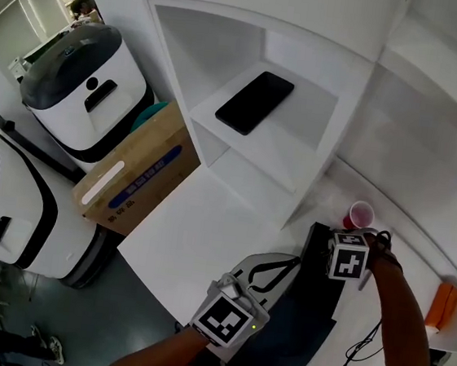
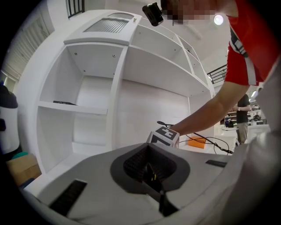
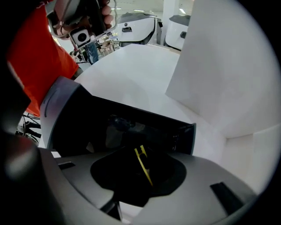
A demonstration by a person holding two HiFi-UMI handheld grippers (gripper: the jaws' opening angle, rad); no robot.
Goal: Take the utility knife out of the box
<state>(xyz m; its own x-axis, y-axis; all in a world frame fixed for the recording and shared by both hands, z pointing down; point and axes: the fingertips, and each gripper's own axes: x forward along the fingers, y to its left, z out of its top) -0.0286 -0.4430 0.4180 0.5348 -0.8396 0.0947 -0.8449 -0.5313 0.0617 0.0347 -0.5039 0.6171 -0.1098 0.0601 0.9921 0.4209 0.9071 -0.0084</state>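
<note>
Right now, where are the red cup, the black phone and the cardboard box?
red cup (image 1: 360, 214): head view, its inside.
black phone (image 1: 254, 101): head view, middle of its face.
cardboard box (image 1: 137, 159): head view, its top face.

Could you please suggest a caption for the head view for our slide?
Right gripper points down over the open black box on the white table; left gripper held level beside it.
</note>
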